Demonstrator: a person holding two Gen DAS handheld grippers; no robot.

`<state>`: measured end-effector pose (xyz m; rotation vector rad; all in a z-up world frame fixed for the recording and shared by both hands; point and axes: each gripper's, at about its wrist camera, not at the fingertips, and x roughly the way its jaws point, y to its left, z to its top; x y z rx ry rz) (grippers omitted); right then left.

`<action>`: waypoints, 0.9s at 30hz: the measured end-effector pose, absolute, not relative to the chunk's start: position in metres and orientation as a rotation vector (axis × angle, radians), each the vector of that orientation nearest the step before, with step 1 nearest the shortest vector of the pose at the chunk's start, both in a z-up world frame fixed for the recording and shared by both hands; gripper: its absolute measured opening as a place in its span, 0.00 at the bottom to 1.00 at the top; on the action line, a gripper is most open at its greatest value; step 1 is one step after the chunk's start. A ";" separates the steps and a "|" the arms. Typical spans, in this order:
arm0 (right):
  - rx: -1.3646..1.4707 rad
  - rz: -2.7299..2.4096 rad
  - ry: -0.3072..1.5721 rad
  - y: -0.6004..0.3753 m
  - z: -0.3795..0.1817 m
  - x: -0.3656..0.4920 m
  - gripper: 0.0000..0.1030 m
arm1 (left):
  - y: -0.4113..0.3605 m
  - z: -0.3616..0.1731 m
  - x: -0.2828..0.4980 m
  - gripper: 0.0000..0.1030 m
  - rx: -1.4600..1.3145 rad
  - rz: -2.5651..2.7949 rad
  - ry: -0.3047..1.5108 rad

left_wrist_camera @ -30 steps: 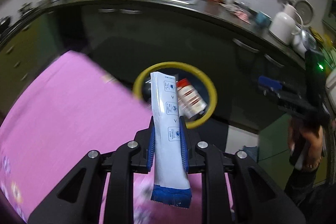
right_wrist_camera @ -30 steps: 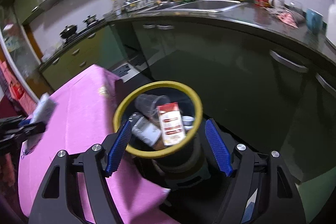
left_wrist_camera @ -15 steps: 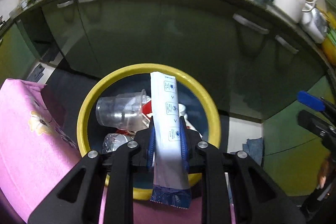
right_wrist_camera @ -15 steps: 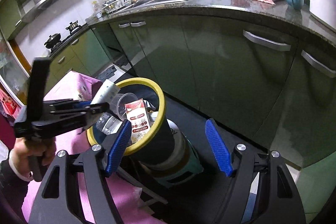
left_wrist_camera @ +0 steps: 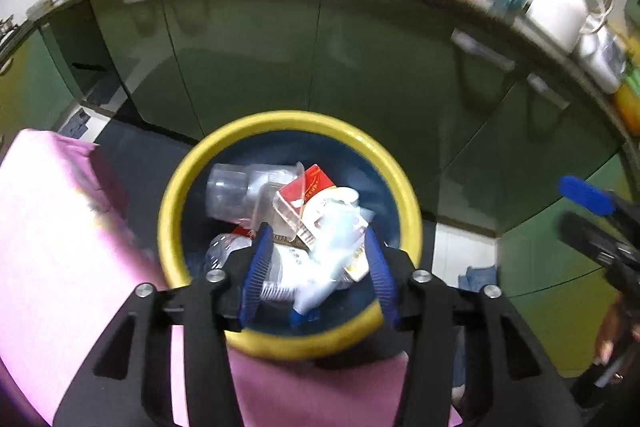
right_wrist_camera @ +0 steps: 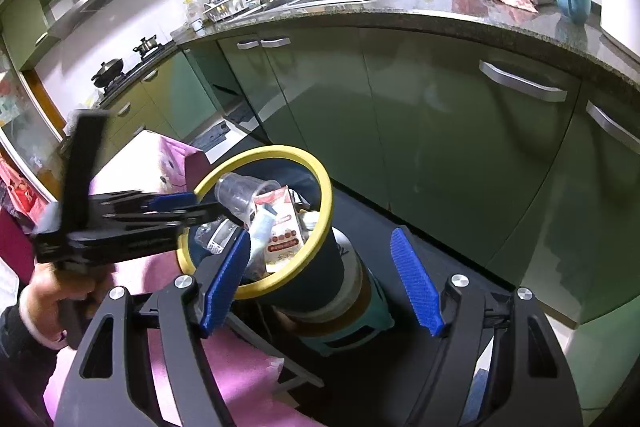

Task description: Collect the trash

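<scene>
Released since the earlier frame, the white sachet with the blue end (left_wrist_camera: 320,267) is no longer clamped upright between the blue pads; it is seen blurred over the litter inside the round bin with the yellow rim (left_wrist_camera: 288,123), between the jaws of the left gripper (left_wrist_camera: 318,271), which are opening and do not press on it. At the left of the left wrist view a pink cloth-covered surface (left_wrist_camera: 60,247) is shown beside the bin; within the bin lie a clear plastic cup (left_wrist_camera: 240,191), a red-and-white carton (left_wrist_camera: 312,195) and a crushed clear bottle (left_wrist_camera: 224,251). At the right edge of that view the blue pad of the other tool and part of a hand are caught. Only the right wrist view shows the bin from the side, its dark blue wall (right_wrist_camera: 320,267) standing on the dark floor in front of green cabinets (right_wrist_camera: 440,147), with the left gripper (right_wrist_camera: 192,207) reaching over the rim from the left, held by a hand (right_wrist_camera: 60,299). The right gripper (right_wrist_camera: 324,275) is held with its jaws wide apart and nothing between them, the bin wall lying beyond.
</scene>
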<state>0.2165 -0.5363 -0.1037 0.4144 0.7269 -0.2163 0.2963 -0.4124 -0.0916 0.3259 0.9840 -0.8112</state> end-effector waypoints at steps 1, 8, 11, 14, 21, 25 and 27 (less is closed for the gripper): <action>0.413 -0.212 0.725 -0.536 -0.103 0.217 0.71 | -0.399 -0.080 0.289 0.52 0.302 -0.814 0.962; 0.376 -0.143 0.712 -0.507 -0.090 0.214 0.76 | -0.297 -0.009 0.223 0.88 0.152 -0.745 0.757; 0.350 -0.098 0.704 -0.488 -0.084 0.210 0.76 | -0.251 0.012 0.186 0.92 0.122 -0.669 0.669; 0.317 -0.039 0.692 -0.464 -0.075 0.204 0.78 | -0.203 0.026 0.153 0.94 0.091 -0.559 0.597; 0.250 0.086 0.609 -0.412 -0.046 0.179 0.95 | -0.105 0.034 0.095 0.94 0.029 -0.274 0.554; 0.177 0.124 0.582 -0.382 -0.028 0.163 0.95 | -0.064 0.034 0.067 0.94 -0.024 -0.150 0.539; 0.152 0.133 0.572 -0.373 -0.024 0.156 0.95 | -0.050 0.035 0.054 0.94 -0.047 -0.109 0.525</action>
